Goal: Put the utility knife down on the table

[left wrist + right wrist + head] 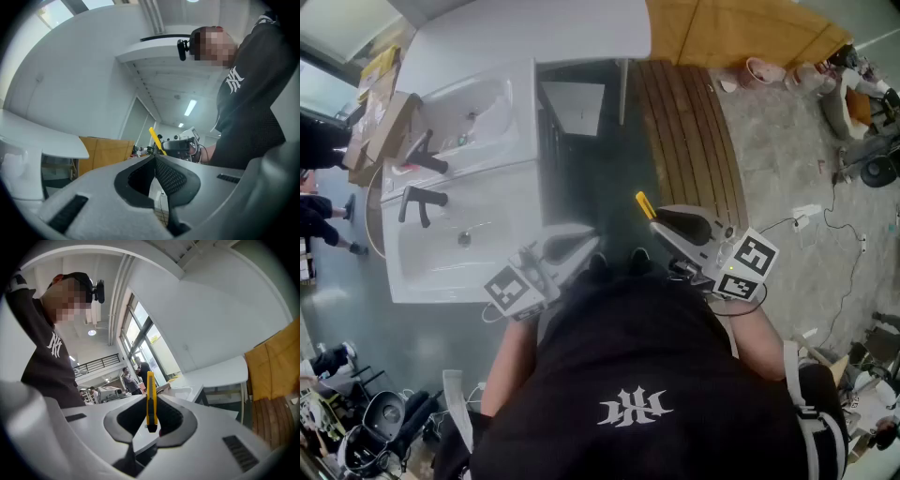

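The task is not yet done: the right tongs (pixel 151 405) are clenched on the yellow utility knife (pixel 150 397), whose end sticks out past their tips. In the head view the knife sits at frame centre, close to the person's body and above the floor. It is well apart from the white bench (pixel 525 33) at the upper left. The left tongs (pixel 154 160) are pressed together on nothing, so carrying the knife over, lowering it and letting go all remain.

workshop: washbasins (pixel 492 202), floor clutter (pixel 382 417)
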{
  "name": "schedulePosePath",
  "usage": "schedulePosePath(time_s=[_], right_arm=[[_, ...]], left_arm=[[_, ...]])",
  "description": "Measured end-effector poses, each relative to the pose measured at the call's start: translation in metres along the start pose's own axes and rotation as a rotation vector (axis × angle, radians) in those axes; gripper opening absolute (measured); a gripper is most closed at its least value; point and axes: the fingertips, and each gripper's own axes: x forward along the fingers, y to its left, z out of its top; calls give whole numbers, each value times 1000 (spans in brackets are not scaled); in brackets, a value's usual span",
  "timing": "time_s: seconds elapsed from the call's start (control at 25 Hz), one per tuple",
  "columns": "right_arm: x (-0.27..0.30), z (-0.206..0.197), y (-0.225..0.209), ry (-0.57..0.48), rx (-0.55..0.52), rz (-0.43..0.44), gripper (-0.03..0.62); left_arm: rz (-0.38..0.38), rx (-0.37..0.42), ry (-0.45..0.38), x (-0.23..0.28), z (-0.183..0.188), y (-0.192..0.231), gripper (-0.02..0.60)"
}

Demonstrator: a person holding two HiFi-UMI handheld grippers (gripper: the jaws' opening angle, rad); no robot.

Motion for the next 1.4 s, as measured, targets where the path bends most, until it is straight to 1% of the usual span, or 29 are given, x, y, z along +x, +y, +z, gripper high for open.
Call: schedulePosePath(time_s=[0.12, 0.24, 0.32, 0.44, 0.56, 0.64, 0.72, 0.8, 0.88, 0.96, 1.12, 1.28, 1.4], right_arm=[[-5, 0, 0, 5, 6, 5, 55], [-11, -1, -1, 13, -4, 8, 55], [-16, -1, -3, 10, -8, 2, 55], [-24, 1, -6, -5, -11, -8, 55], [-34, -2, -8, -4, -22, -20, 55], [-45, -5, -13, -3, -25, -34, 55], [-60, -3, -21, -23, -19, -51, 55], [-79, 4, -31, -64, -3, -67, 55], [-98, 8, -41, -97, 9, -77, 55], [-114, 8, -47, -105, 6, -75, 55], [-137, 3, -57, -93, 11, -50, 55], [-147, -1, -68, -105, 40, -24, 55], [-145, -4, -83, -113, 64, -31, 55]], left_arm=[[-5, -20, 20, 6, -3, -8, 5], [-24, -8, 38, 11, -7, -14, 5], [-37, -13, 59, 14, -11, -17, 5], [-60, -24, 59, 23, -10, -25, 5], [-62, -45, 75, 32, -14, -27, 5], [-51, -65, 102, 39, -19, -28, 5], [-57, -57, 101, 50, -20, -28, 5], [-58, -40, 97, 64, -19, -28, 5], [-54, -29, 90, 79, -18, -32, 5], [-51, -24, 86, 95, -17, -39, 5], [-26, -11, 122, 120, -16, -54, 5], [10, -3, 159, 125, -19, -59, 5], [46, -17, 163, 119, -21, -50, 5]])
